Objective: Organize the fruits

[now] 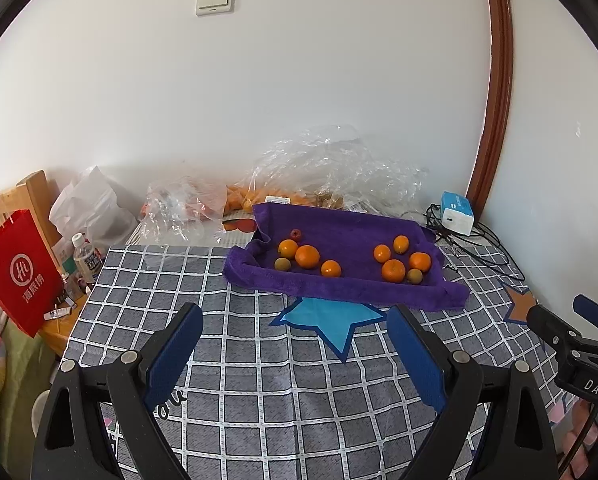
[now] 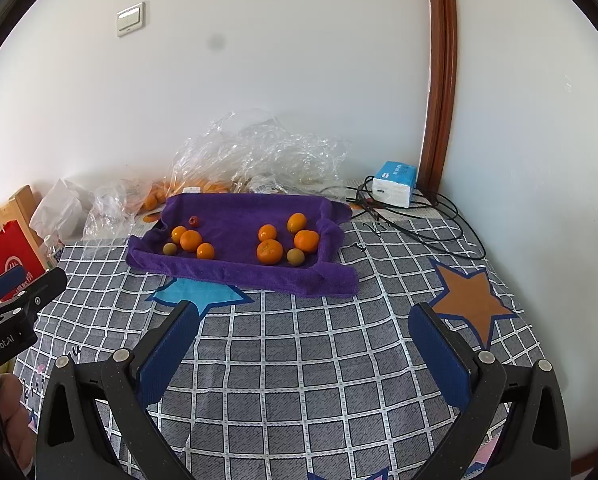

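A purple towel (image 1: 339,284) (image 2: 235,272) lies on the checked tablecloth with fruit in two groups. The left group has oranges (image 1: 307,256) (image 2: 190,240), a greenish fruit (image 1: 282,264) (image 2: 169,249) and a small red fruit (image 1: 295,234) (image 2: 194,221). The right group has several oranges (image 1: 393,271) (image 2: 270,251) and a greenish fruit (image 1: 414,276) (image 2: 295,257). My left gripper (image 1: 295,320) is open and empty, short of the towel. My right gripper (image 2: 305,318) is open and empty, also short of the towel.
Clear plastic bags (image 1: 319,172) (image 2: 259,152) with more oranges lie behind the towel by the wall. A white and blue box (image 1: 457,213) (image 2: 393,184) with black cables sits at the back right. A red paper bag (image 1: 17,272), a bottle (image 1: 85,258) and a wooden chair stand left of the table.
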The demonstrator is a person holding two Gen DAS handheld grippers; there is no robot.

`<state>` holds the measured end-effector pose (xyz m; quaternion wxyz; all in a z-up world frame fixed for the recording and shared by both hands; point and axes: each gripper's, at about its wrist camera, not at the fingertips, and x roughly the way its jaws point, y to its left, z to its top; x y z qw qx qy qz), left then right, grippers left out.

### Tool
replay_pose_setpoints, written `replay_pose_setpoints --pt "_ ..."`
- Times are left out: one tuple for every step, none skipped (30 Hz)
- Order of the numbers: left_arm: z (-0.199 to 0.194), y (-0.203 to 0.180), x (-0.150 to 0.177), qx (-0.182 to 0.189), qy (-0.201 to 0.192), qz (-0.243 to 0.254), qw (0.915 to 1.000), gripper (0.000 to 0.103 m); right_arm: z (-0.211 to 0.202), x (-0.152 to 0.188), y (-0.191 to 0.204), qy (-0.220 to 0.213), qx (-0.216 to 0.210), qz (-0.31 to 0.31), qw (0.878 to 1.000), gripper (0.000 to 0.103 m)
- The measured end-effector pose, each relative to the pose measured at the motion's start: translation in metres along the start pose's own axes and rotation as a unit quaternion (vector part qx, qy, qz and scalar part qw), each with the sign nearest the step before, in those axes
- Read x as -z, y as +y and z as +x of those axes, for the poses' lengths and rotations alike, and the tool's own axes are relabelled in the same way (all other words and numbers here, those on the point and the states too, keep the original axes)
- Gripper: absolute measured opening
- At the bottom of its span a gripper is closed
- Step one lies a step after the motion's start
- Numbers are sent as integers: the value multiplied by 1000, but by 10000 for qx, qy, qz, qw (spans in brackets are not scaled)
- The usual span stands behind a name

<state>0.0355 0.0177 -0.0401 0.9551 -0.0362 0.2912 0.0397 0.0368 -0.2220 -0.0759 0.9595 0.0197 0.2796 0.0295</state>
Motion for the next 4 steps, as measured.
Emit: replay_pose_setpoints --pt "0 0 0 -4 -4 -12 10000 93 0 0 0 0 -13 -5 10000 103" --pt "0 0 0 -5 -13 -15 10000 93 0 0 1 4 -14 -10 10000 103" --pt "-1 0 0 -6 -31 -9 10000 93 0 0 1 4 -11 -20 10000 103" --pt "-1 -1 1 -19 -39 2 10000 93 0 1 1 3 -13 -20 10000 103"
